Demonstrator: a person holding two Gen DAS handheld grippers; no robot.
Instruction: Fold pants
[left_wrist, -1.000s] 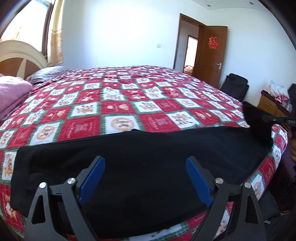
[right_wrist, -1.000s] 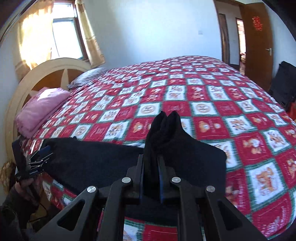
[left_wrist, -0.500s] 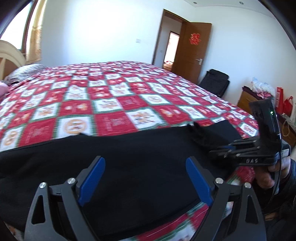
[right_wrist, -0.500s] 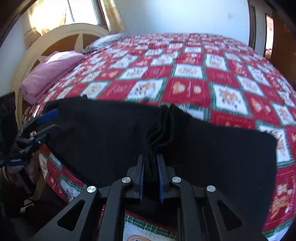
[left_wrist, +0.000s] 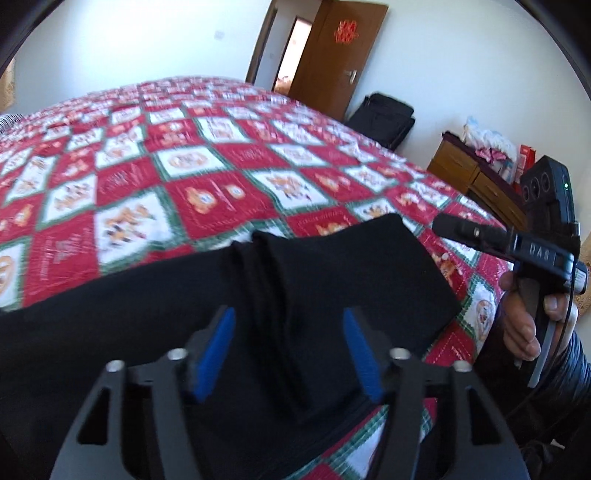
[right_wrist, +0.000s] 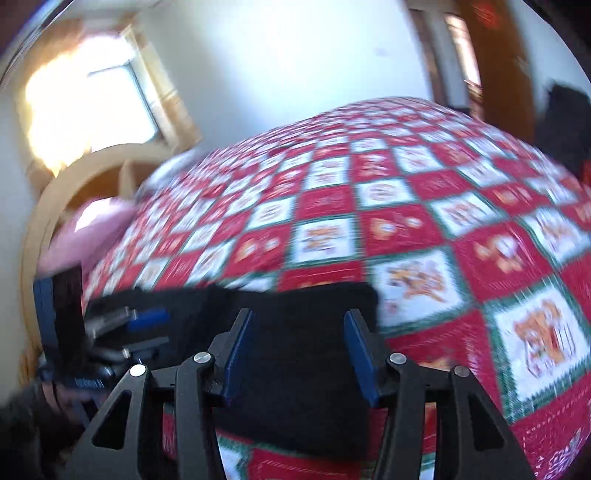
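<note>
Quilt (left_wrist: 229, 192) bare beyond pants (left_wrist: 332, 273) | left claw (left_wrist: 288, 350) closing, ungripped | right claw (right_wrist: 299, 354) opening, released

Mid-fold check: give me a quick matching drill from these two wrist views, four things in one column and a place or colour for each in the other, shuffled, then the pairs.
Things:
1. pants
2. door
3. pink bedding
4. dresser

Places or colours:
A. open, brown, with a red decoration on it
B. black, lying on the near edge of the quilt
C. against the wall past the bed's corner, clutter on top
D. by the curved headboard

Pairs: 1-B, 2-A, 3-D, 4-C
</note>
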